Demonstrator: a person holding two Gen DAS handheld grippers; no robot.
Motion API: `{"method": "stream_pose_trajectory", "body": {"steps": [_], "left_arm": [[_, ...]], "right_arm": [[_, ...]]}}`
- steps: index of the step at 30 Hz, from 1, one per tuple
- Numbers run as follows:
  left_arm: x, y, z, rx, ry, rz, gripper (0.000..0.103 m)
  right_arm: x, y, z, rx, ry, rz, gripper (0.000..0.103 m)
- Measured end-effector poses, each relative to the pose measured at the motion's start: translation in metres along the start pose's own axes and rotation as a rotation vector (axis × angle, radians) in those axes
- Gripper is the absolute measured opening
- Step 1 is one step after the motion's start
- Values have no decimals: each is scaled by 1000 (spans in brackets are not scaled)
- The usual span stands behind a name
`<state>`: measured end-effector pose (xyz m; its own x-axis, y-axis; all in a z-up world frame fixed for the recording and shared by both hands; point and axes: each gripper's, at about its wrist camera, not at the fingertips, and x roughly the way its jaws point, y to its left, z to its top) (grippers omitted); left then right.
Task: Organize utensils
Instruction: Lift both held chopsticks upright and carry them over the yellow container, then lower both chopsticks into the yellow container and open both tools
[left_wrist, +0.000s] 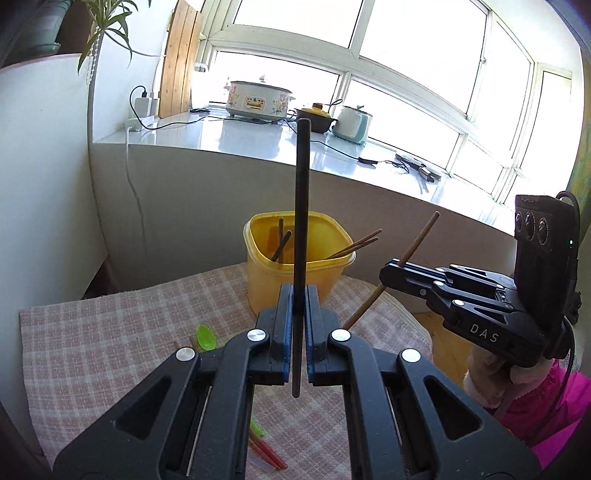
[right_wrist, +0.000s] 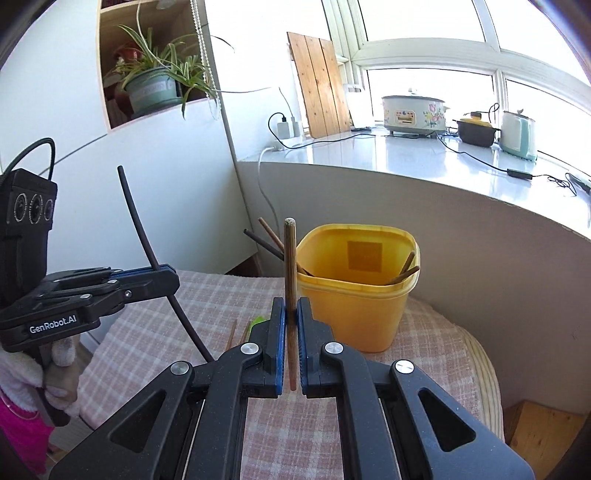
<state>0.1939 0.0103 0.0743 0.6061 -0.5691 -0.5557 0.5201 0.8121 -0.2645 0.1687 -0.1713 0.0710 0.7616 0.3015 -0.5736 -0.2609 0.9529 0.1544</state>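
Note:
My left gripper is shut on a dark chopstick that stands upright, just in front of a yellow tub holding several chopsticks. My right gripper is shut on a brown wooden chopstick, upright, just left of the yellow tub. The right gripper also shows in the left wrist view, right of the tub, with its brown chopstick tilted. The left gripper shows in the right wrist view at the left with its dark chopstick.
A green spoon and red and green utensils lie on the checked cloth. More sticks lie left of my right gripper. Behind is a white counter with cookers, cables and a kettle.

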Motion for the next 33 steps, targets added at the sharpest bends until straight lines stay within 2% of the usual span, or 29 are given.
{"method": "stream_pose_trajectory", "body": {"steps": [10, 16, 23, 33], "left_arm": [[-1, -17, 39, 19, -81, -51, 3], [-5, -29, 64, 40, -135, -68, 3], [3, -34, 89, 40, -180, -52, 3], [29, -27, 109, 21, -201, 5, 3]], "right_arm": [[-21, -15, 34, 26, -93, 40, 5], [-36, -16, 54, 1, -167, 15, 5], [-40, -28, 74, 8, -225, -6, 5], [-27, -52, 95, 42, -240, -44, 5]]}}
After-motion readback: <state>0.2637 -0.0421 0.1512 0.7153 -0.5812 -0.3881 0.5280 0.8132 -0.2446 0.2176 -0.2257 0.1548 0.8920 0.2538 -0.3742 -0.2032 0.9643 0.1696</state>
